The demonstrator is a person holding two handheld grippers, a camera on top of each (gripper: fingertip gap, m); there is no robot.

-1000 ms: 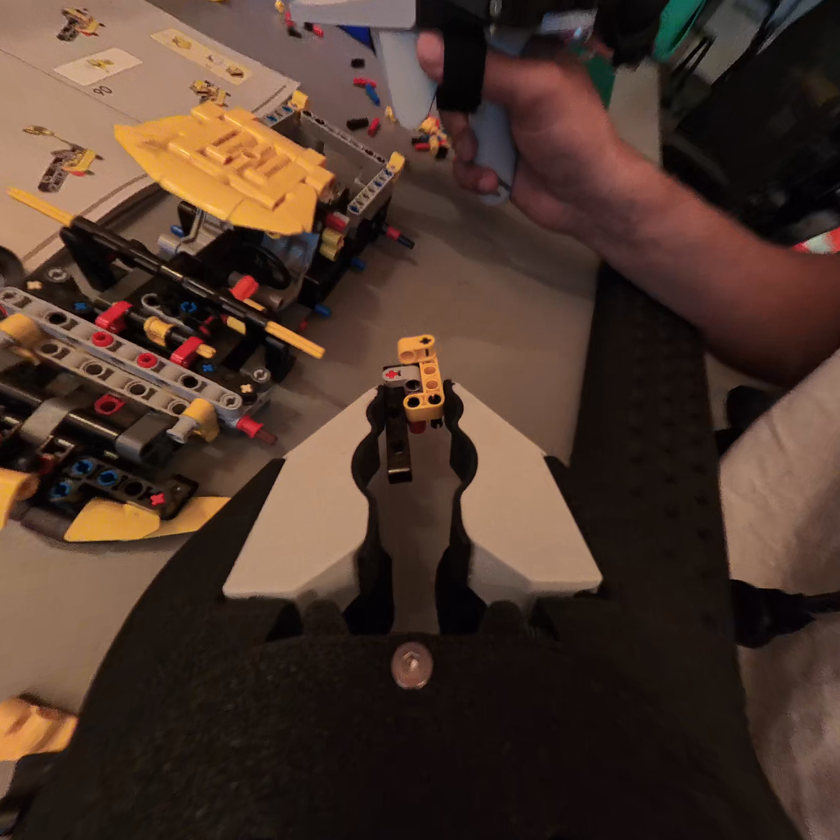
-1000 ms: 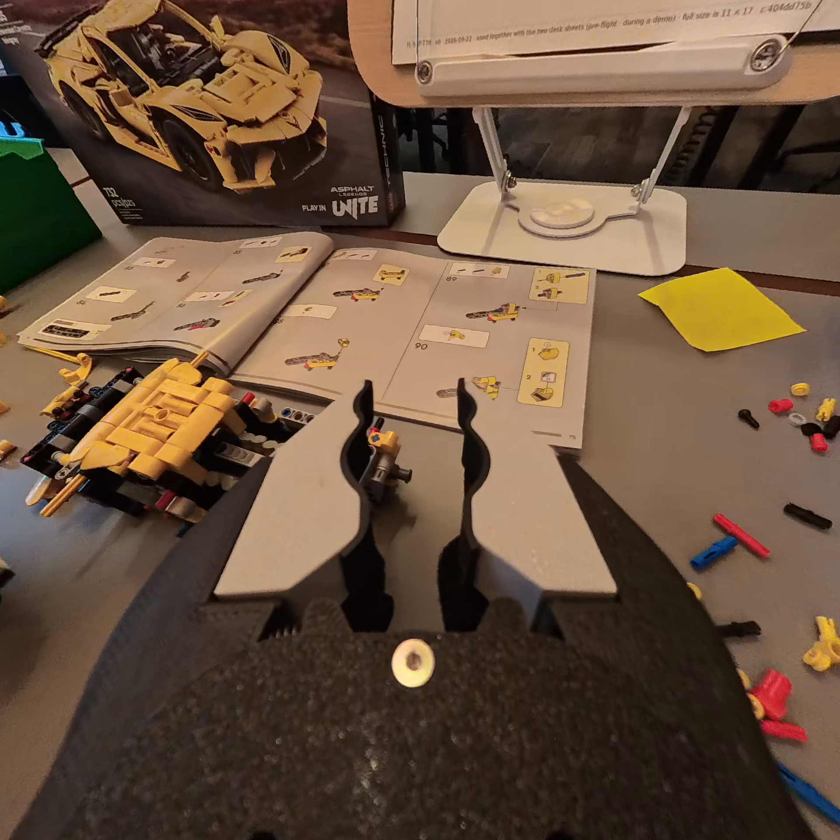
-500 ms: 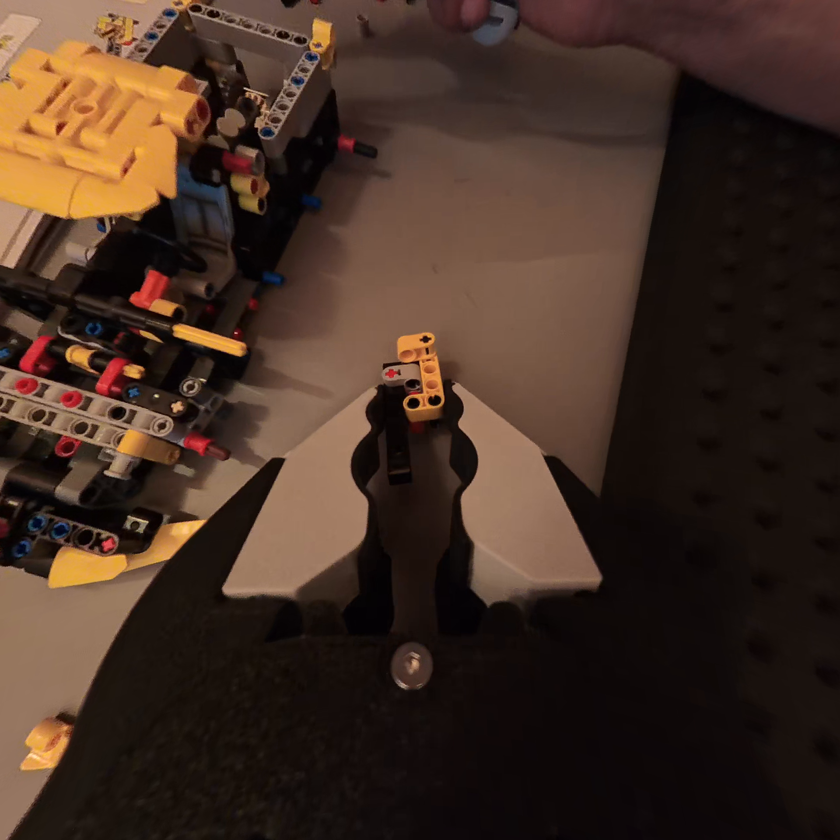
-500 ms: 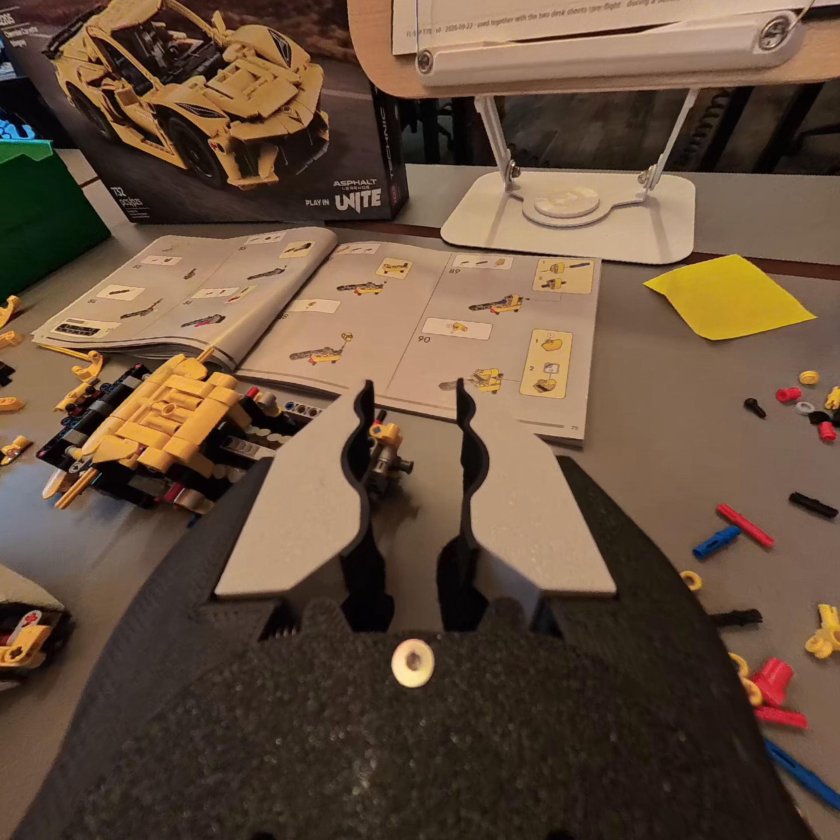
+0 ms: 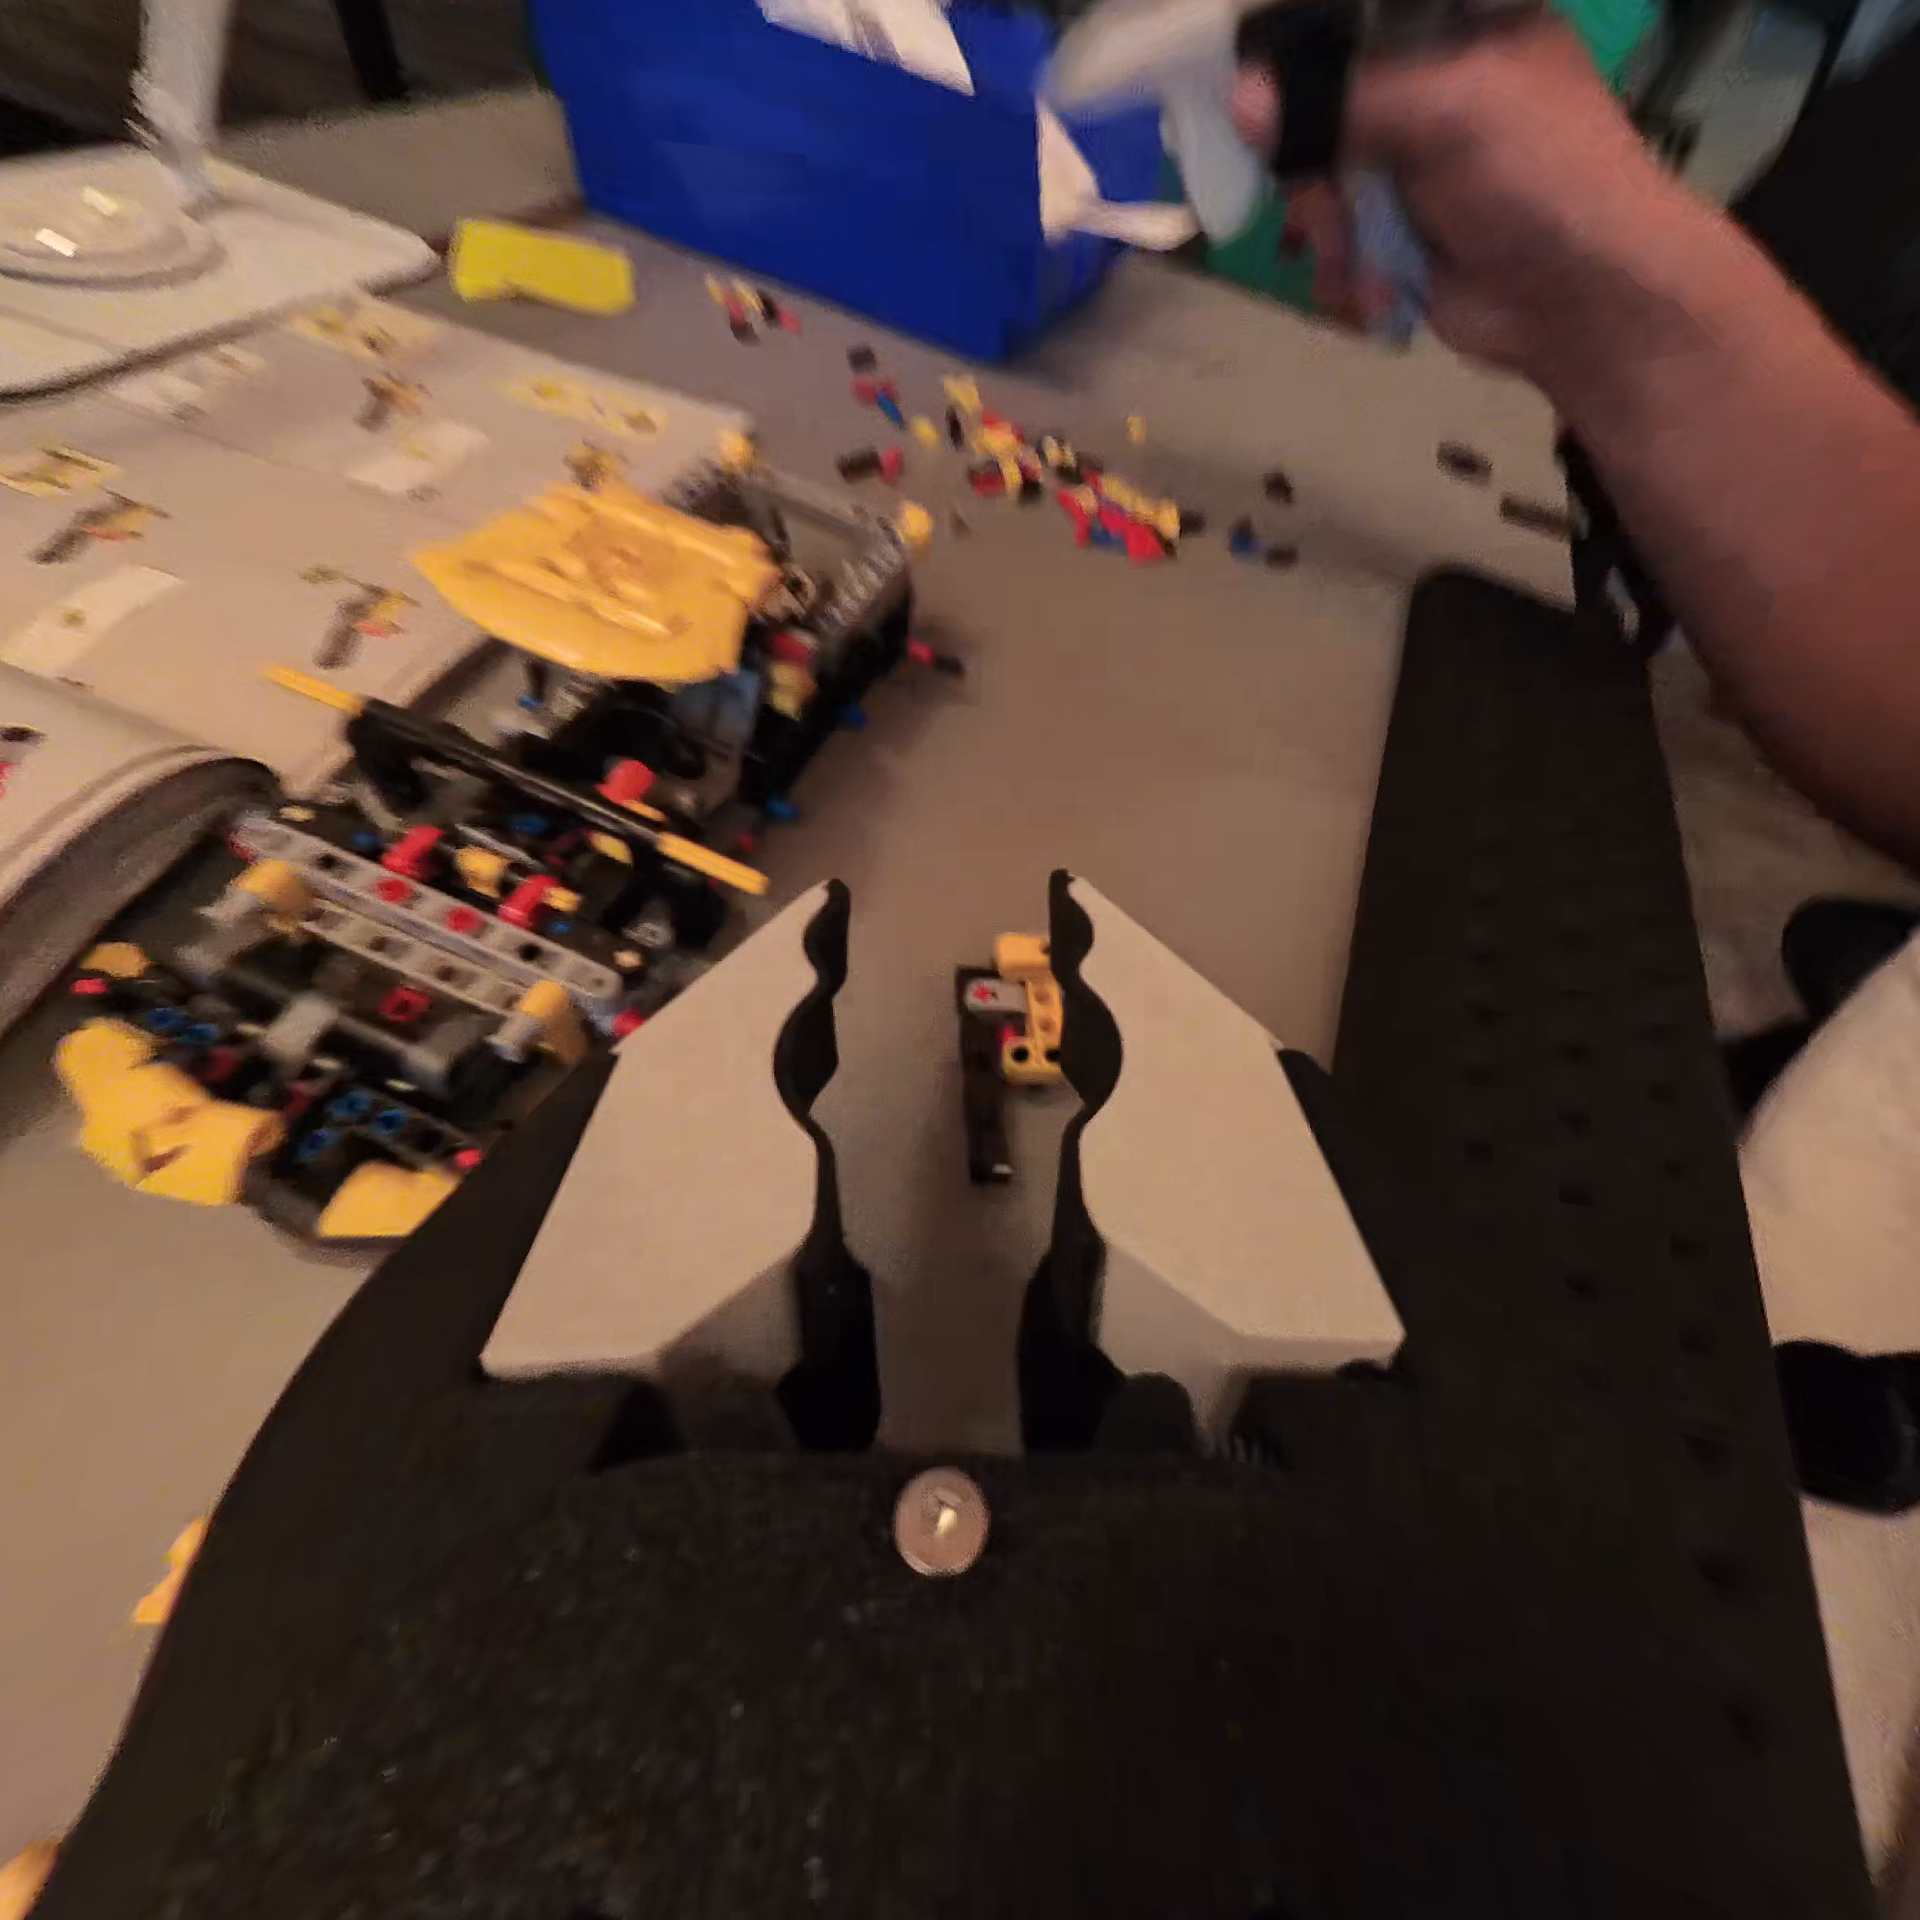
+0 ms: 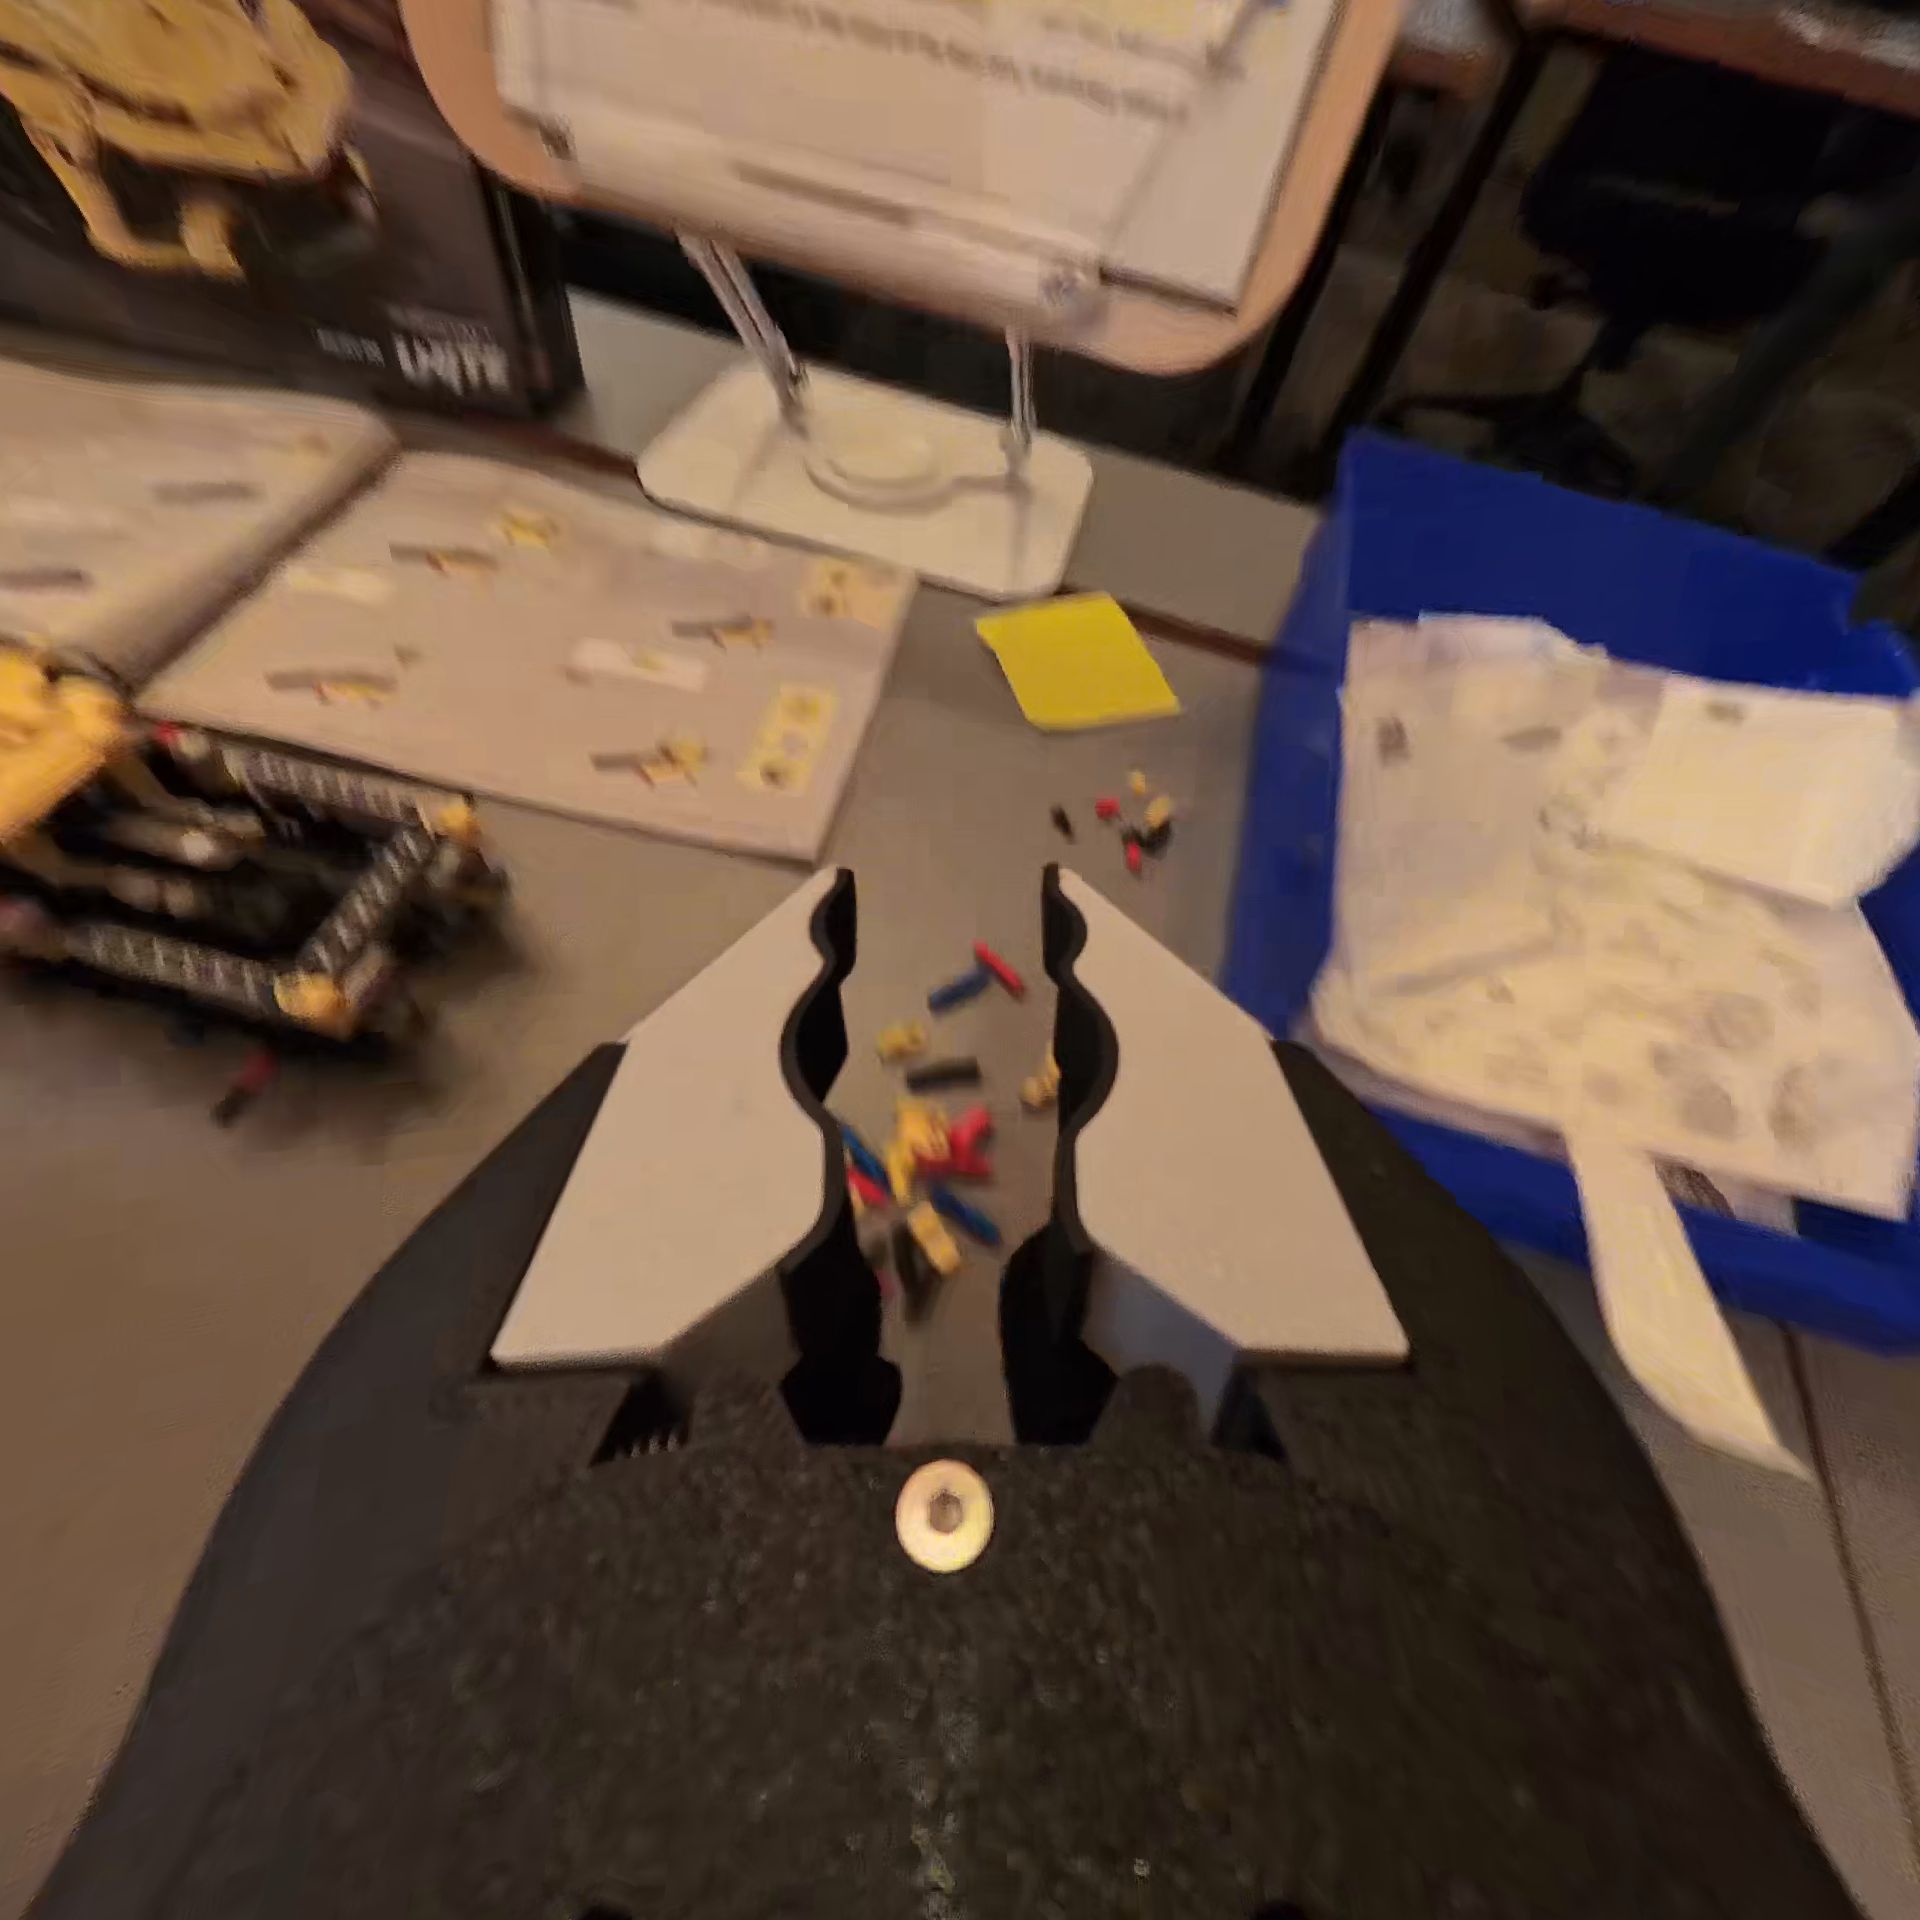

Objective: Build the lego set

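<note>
Grey bench (image 5: pixel 1143 748) carries the half-built car (image 5: pixel 540 810) at ten o'clock. Left tool (image 5: pixel 945 904) is spread, a small yellow-black assembly (image 5: pixel 1003 1039) against its right finger. Right tool (image 6: pixel 948 894) gapes over loose pieces (image 6: pixel 925 1153).

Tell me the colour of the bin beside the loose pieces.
Blue bin, holding white paper sheets; clearest in the right wrist view.

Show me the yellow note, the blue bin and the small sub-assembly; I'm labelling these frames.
Yellow note (image 6: pixel 1075 658), right wrist view, its centre.
Blue bin (image 6: pixel 1455 540), right wrist view, its far wall.
Sub-assembly (image 5: pixel 1031 1006), left wrist view, its yellow beam.
</note>
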